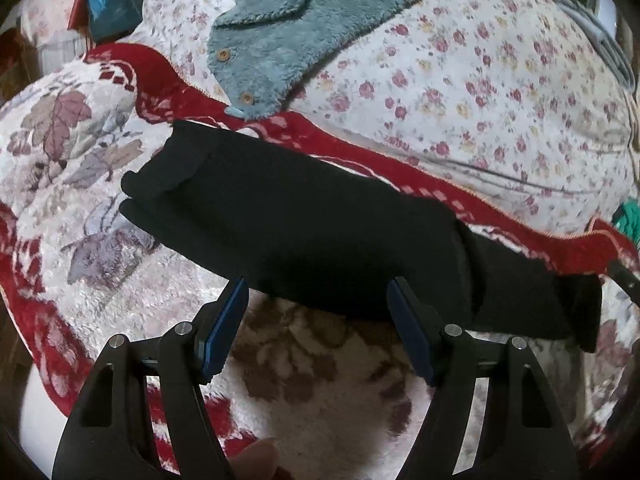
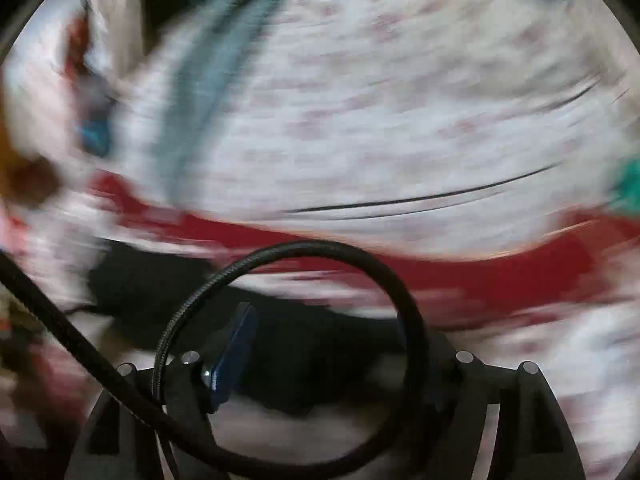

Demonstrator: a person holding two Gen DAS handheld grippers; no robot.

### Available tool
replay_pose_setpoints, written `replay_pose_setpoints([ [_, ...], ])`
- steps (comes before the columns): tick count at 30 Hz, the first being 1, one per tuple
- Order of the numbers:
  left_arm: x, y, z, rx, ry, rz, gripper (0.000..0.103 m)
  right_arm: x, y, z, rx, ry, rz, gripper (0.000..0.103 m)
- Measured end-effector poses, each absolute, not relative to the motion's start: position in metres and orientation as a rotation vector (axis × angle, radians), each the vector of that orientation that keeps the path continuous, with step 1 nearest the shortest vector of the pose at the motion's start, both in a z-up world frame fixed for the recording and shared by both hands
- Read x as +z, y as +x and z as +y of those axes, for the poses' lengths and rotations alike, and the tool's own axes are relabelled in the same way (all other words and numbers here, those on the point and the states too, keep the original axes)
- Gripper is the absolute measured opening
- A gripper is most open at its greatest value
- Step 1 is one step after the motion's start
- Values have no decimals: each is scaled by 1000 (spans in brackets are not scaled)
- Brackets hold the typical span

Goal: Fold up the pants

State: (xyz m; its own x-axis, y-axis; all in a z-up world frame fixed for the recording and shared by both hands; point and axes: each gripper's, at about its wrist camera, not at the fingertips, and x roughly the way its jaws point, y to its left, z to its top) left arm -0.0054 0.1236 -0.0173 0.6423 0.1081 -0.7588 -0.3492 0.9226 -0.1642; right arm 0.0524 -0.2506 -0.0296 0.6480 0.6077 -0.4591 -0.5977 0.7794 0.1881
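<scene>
Plush red-and-white blanket point(image 1: 80, 208) covers the near bed, with a floral sheet point(image 1: 480, 92) and a teal fleece garment point(image 1: 280, 40) behind it. Black pants point(image 1: 320, 220) lie across the blanket as a long, narrow folded strip, leg ends at the left. The main risk, as I judge it, is the strip's layers slipping apart if only 1 layer is pinched at its near edge. The cable point(image 2: 312, 256) looping before the right gripper point(image 2: 324, 344) could also snag cloth. The left gripper point(image 1: 318, 300) is spread wide, its 2 blue pads point(image 1: 226, 328) at the strip's near edge, gripping nothing. The right-wrist view is heavily blurred; only 1 pad shows, so I cannot tell that gripper's state.
</scene>
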Motion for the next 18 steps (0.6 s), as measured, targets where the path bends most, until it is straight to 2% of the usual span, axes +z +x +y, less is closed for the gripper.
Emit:
replay_pose_setpoints([
  [8, -25, -11, 138, 286, -338, 823, 72, -75, 57, -102, 803, -170, 645, 72],
  [9, -27, -10, 140, 285, -343, 832, 72, -79, 62, -92, 795, -214, 636, 69],
  [11, -33, -9, 143, 266, -359, 860, 72, -92, 63, -82, 762, -303, 615, 51],
  [12, -35, -9, 143, 262, -360, 866, 72, -91, 63, -87, 782, -284, 597, 35],
  [14, -39, -9, 143, 272, -352, 867, 72, -85, 74, -112, 835, -175, 623, 11],
  [17, -41, -9, 143, 260, -391, 867, 72, -74, 93, -154, 906, 65, 660, 1],
  [18, -40, -10, 142, 251, -404, 861, 72, -69, 102, -172, 926, 149, 656, 1],
])
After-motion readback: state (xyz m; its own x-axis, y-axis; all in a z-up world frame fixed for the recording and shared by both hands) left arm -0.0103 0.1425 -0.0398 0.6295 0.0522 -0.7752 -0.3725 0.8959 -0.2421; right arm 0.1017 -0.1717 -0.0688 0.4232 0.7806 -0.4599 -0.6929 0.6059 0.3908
